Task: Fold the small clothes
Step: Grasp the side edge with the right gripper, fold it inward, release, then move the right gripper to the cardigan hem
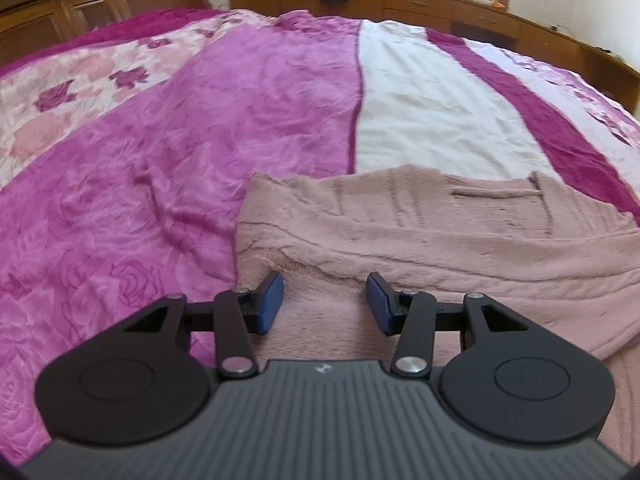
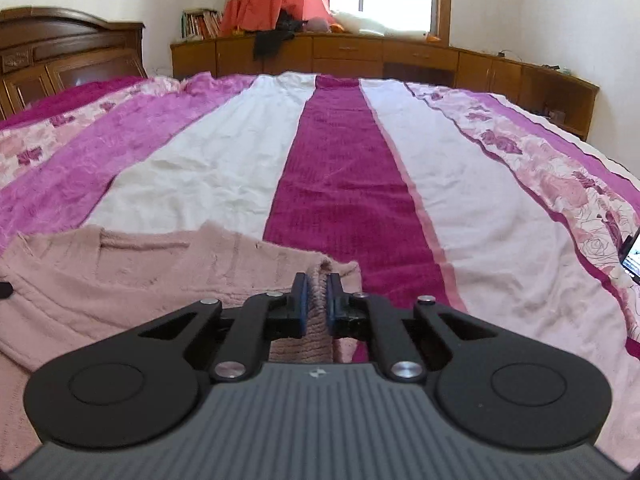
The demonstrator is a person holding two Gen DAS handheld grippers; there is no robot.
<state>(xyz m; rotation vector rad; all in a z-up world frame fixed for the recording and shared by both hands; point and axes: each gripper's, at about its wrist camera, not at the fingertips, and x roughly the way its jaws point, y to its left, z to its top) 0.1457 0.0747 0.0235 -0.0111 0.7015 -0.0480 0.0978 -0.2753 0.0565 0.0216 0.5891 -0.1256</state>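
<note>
A dusty-pink fleece garment (image 1: 460, 236) with a slit pocket lies flat on the bed, its upper layer folded over. My left gripper (image 1: 325, 305) hovers open just above the garment's left part, blue pads apart, nothing between them. In the right wrist view the same pink garment (image 2: 120, 276) spreads to the left. My right gripper (image 2: 316, 300) is shut on a bunched ridge of the pink fabric at the garment's right edge, and the pinched cloth stands up between the pads.
The bed carries a striped cover (image 2: 340, 168) of magenta, white and rose-print bands. A dark wooden headboard (image 2: 60, 56) stands at the left, low wooden cabinets (image 2: 360, 56) along the far wall under a window. A phone screen (image 2: 632, 256) lies at the right edge.
</note>
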